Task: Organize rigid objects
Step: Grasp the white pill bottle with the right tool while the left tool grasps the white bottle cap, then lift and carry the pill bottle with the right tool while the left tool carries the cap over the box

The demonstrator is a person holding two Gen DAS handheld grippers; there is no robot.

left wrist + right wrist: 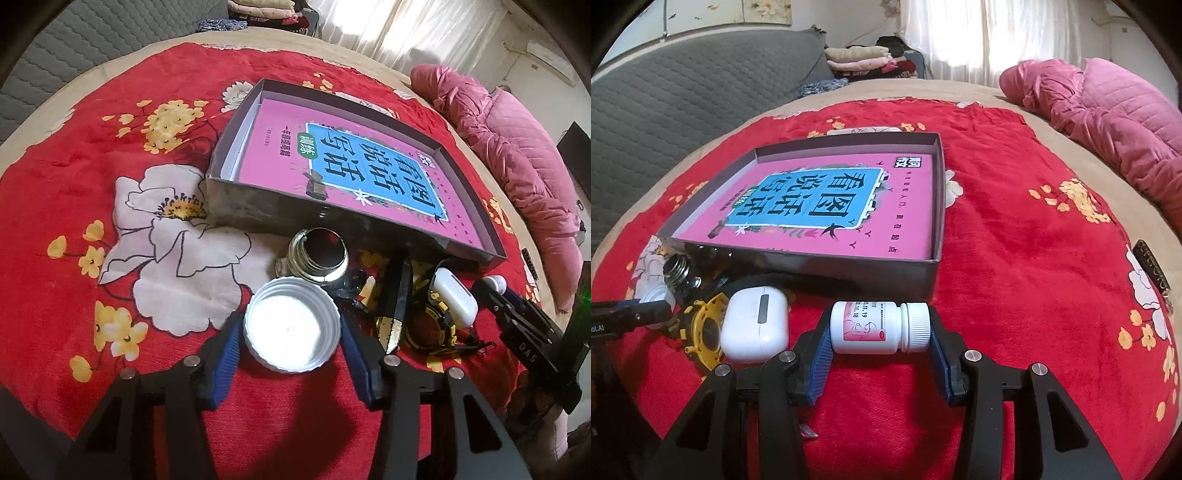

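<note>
The left gripper [291,334] clamps a white cap [291,325] between half-closed jaws; just beyond stands an open glass jar [319,258]. The right gripper [881,332] pinches a white pill bottle [879,326] lying sideways, end to end. An earbud case [755,325] lies beside its left jaw, the box [849,264] ahead.

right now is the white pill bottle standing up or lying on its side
Lying on its side. The white pill bottle runs sideways between the right gripper's blue pads, ribbed cap pointing right, label text turned sideways.
</note>
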